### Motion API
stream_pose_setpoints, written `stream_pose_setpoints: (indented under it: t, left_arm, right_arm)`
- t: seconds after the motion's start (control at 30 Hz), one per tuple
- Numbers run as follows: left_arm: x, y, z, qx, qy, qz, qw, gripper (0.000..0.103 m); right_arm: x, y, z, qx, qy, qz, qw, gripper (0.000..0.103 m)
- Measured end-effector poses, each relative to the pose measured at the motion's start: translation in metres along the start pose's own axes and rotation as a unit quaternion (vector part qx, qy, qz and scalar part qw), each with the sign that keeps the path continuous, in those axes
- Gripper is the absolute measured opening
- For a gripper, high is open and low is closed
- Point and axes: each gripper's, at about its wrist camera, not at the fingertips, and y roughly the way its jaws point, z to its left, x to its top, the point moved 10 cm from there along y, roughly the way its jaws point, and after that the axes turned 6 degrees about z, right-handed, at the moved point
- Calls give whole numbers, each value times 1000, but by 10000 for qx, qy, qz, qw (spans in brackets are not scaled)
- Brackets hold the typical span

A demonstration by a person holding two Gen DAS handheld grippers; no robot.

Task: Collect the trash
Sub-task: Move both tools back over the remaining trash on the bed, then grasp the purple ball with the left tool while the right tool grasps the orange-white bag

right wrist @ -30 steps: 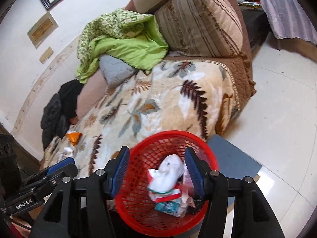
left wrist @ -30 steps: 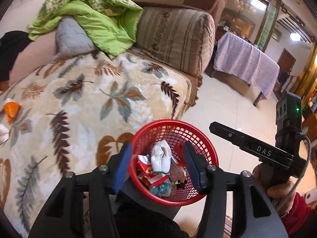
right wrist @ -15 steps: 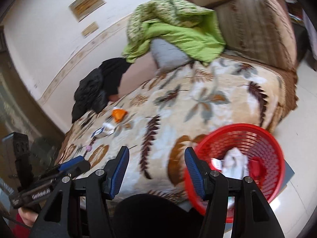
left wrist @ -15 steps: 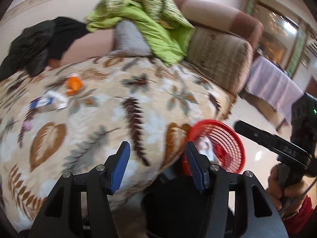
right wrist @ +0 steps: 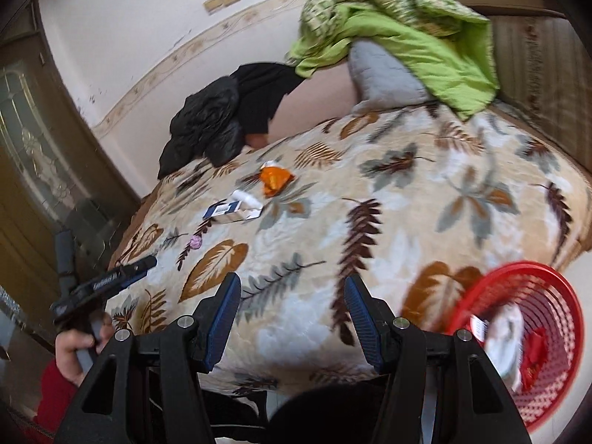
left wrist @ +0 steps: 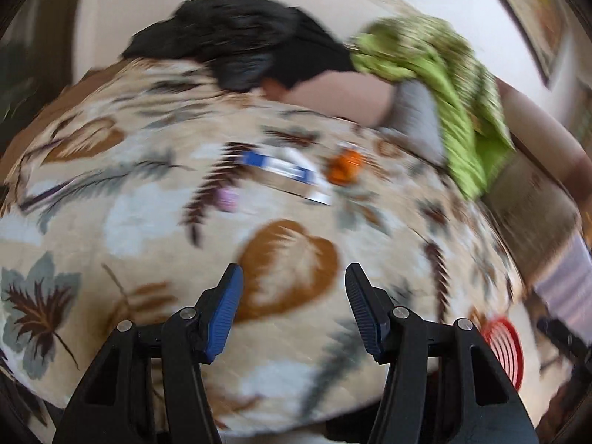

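Trash lies on the leaf-patterned blanket (right wrist: 370, 222): an orange wrapper (right wrist: 273, 179), a blue and white box (right wrist: 233, 211) and a small pink scrap (right wrist: 195, 241). In the left wrist view they show as the orange wrapper (left wrist: 344, 164), the box (left wrist: 286, 175) and the pink scrap (left wrist: 227, 198), all blurred. A red mesh basket (right wrist: 532, 351) holding wrappers stands at the bed's right edge; its rim also shows in the left wrist view (left wrist: 505, 347). My left gripper (left wrist: 294, 318) is open and empty above the blanket. My right gripper (right wrist: 292, 323) is open and empty, left of the basket.
A green quilt (right wrist: 399, 26) over a grey pillow (right wrist: 381, 77) and a black jacket (right wrist: 229, 114) lie at the back of the bed. A striped cushion (right wrist: 544, 74) stands at the right. A dark door (right wrist: 33, 140) is at the left.
Both grippers have swung left, away from the red basket, toward the trash on the blanket. The basket has slid from between the fingers to the right edge of both views.
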Motion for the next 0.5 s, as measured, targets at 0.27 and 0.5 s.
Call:
stream_pose_setpoints:
  t: [0.27, 0.5]
  left_arm:
    - [40, 72, 47, 332, -427, 268, 9982, 48]
    - [54, 138, 58, 740, -342, 555, 9951, 34]
  right_arm:
    - [23, 56, 17, 178, -48, 258, 9995, 63]
    - [49, 100, 24, 119, -132, 430, 9989, 63]
